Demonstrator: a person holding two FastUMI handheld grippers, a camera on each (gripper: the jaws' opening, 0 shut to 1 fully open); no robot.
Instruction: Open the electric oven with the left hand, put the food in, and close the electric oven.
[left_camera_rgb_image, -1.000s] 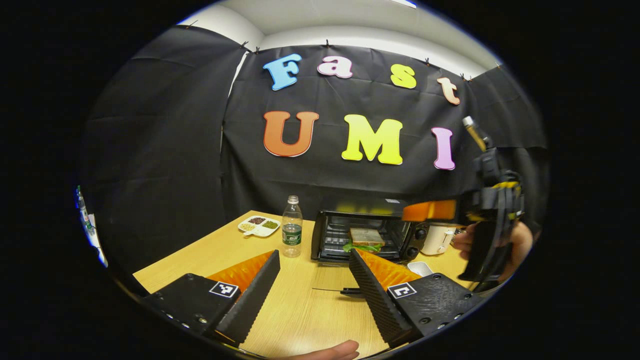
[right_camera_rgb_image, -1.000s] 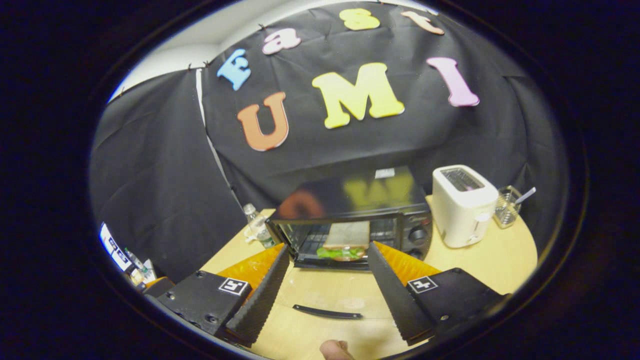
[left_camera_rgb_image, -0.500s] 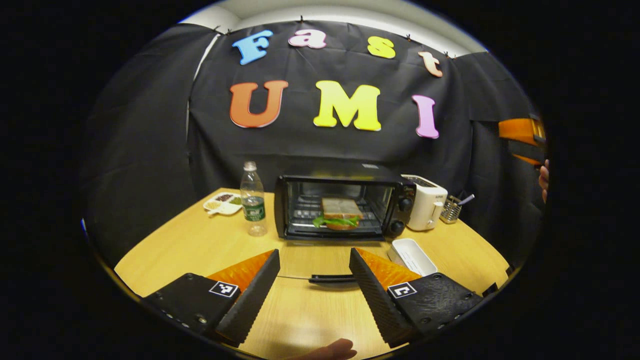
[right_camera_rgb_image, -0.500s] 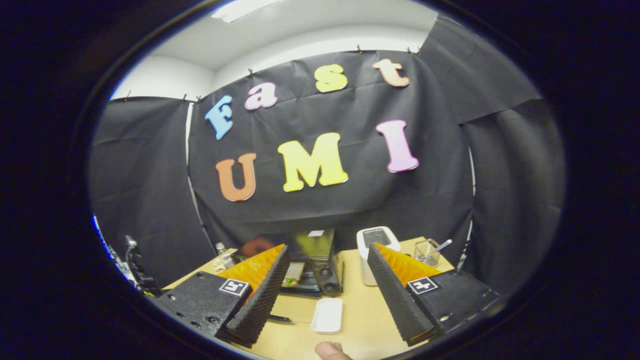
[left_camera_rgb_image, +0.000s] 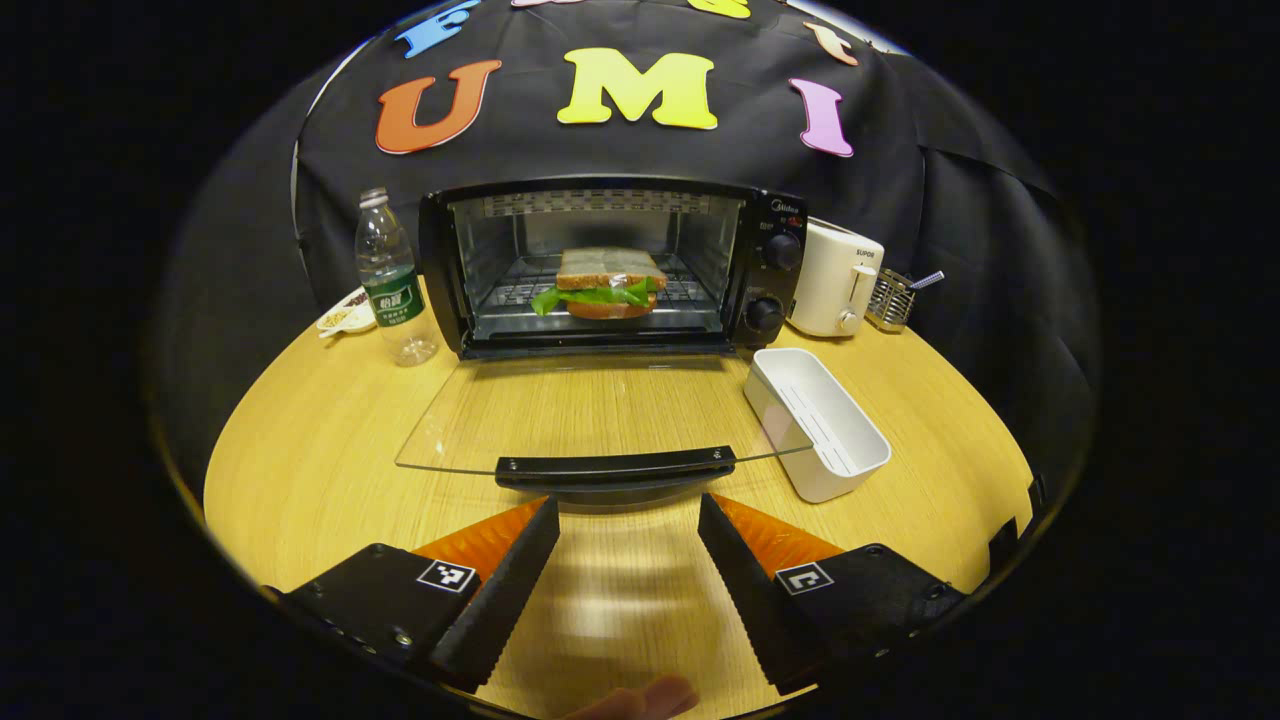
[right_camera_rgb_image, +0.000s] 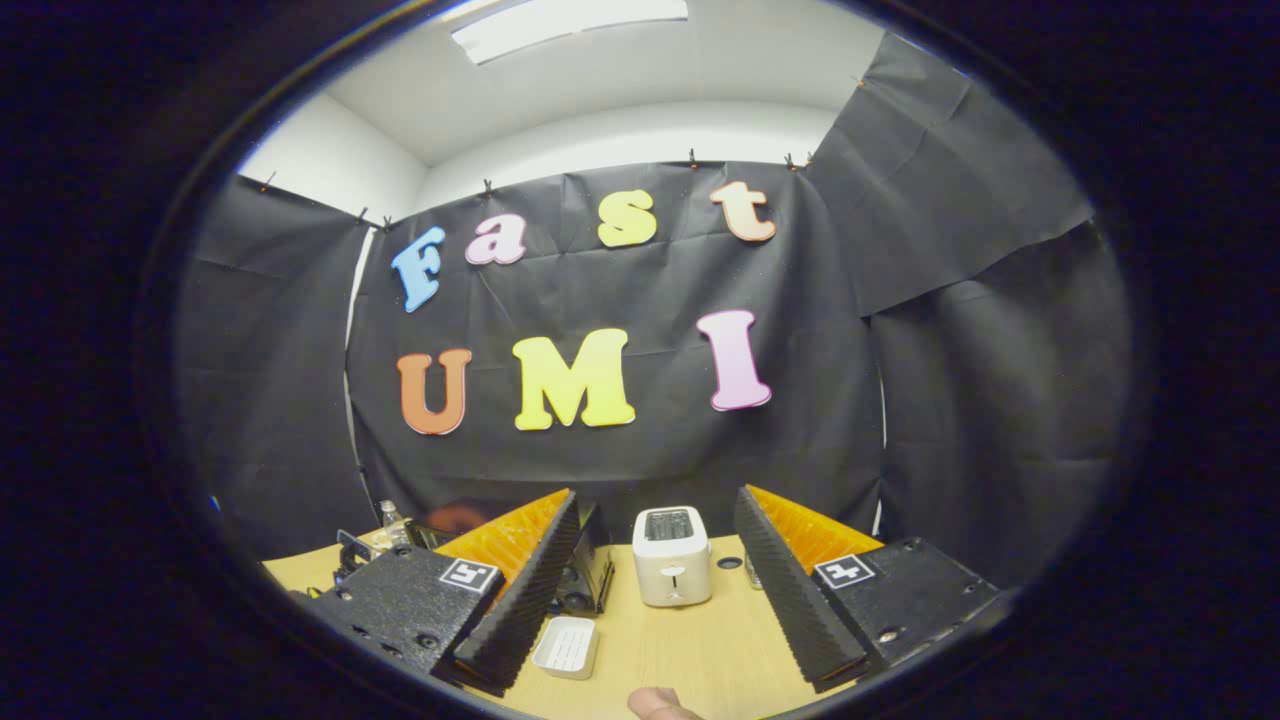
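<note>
Black electric oven (left_camera_rgb_image: 600, 265) holds a brown-bread sandwich (left_camera_rgb_image: 605, 283) with green lettuce; white toaster (left_camera_rgb_image: 836, 277), white tray (left_camera_rgb_image: 820, 425), tan wood-grain bench (left_camera_rgb_image: 310, 430).

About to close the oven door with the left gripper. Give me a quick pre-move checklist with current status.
1. Sandwich fully inside on the rack of the oven: ok.
2. Glass door folded down flat, nothing lying on it: ok.
3. Left gripper open, just short of the door handle, lined up with it: ok.
4. White tray right beside the door's right edge, may snag: cannot tell.
5. Right gripper open, raised, aimed at the toaster: ok.
</note>
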